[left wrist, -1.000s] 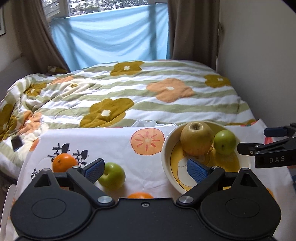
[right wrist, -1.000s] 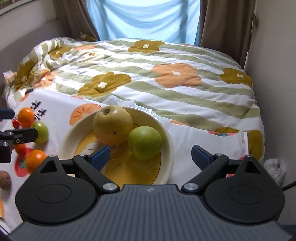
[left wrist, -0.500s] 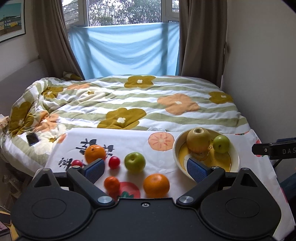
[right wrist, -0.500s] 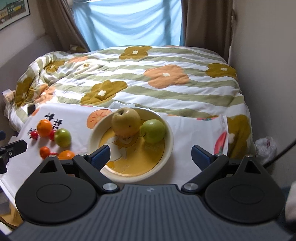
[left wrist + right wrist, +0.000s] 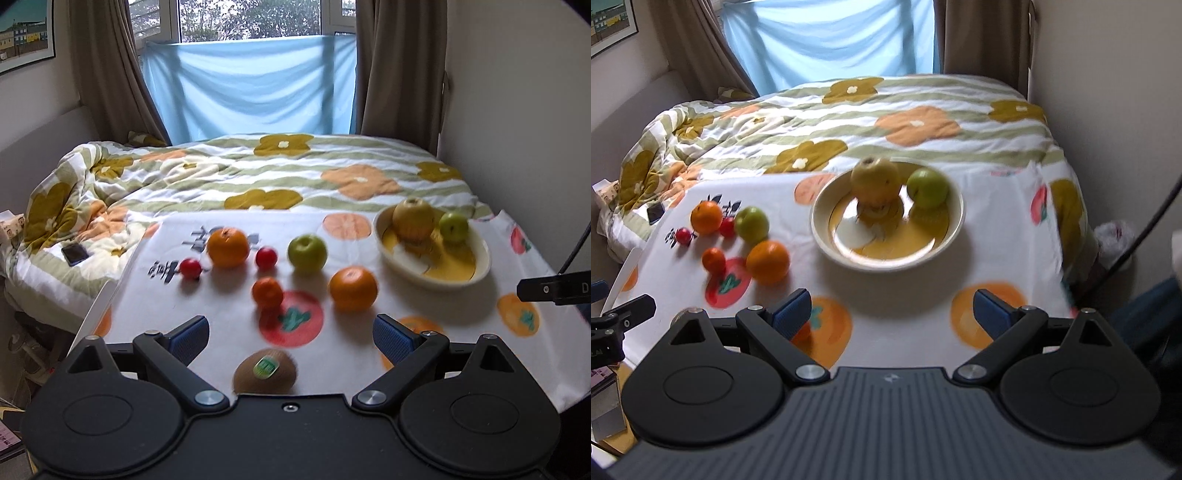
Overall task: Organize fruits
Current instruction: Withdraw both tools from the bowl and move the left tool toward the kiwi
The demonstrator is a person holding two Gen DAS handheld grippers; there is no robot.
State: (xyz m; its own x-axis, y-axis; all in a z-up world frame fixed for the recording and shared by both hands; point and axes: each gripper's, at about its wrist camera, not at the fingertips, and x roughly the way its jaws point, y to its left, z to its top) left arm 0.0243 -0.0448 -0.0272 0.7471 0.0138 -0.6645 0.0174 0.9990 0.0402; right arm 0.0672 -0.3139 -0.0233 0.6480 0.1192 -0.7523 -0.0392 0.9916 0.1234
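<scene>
A cream bowl [image 5: 476, 254] [image 5: 827, 236] holds a yellow-brown pear [image 5: 413, 218] [image 5: 875, 180] and a green apple [image 5: 453, 226] [image 5: 928, 187]. On the fruit-print cloth [image 5: 424, 306] lie a green apple [image 5: 307, 253] [image 5: 751, 224], two oranges [image 5: 227, 247] [image 5: 353, 288], a small tangerine [image 5: 267, 292], two red cherry tomatoes [image 5: 266, 257] [image 5: 190, 268] and a kiwi [image 5: 265, 372]. My left gripper [image 5: 291, 338] is open and empty above the kiwi. My right gripper [image 5: 893, 314] is open and empty, short of the bowl.
The cloth covers a table at the foot of a bed with a flowered quilt [image 5: 258, 173]. A phone [image 5: 75, 253] lies on the quilt at left. A wall [image 5: 517, 110] stands close on the right. A cable [image 5: 1145, 229] hangs at right.
Both grippers have pulled back and up from the bowl. More of the table shows now, with the kiwi in the left wrist view. Both stay open.
</scene>
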